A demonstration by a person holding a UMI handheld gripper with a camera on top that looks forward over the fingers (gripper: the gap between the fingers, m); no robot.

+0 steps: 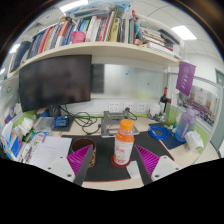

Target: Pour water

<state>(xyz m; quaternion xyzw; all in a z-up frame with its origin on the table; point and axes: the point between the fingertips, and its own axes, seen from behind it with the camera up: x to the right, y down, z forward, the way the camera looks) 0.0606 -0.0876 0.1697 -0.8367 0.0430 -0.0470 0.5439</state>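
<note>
Your hand-held gripper [113, 160] is spread wide, the orange-capped bottle [123, 143] standing on the bench [100, 176] between its fingers, unclamped, lined up for grasping before pouring.

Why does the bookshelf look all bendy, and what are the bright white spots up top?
In the gripper view the wide-angle lens curves the bookshelf and the desk edge; the bright spots are ceiling lights, glaring white. The bottle standing between the open gripper fingers is evenly lit.

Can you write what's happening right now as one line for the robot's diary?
gripper: open | bottle: upright on desk, between fingers, orange cap on | pour: not started
</note>
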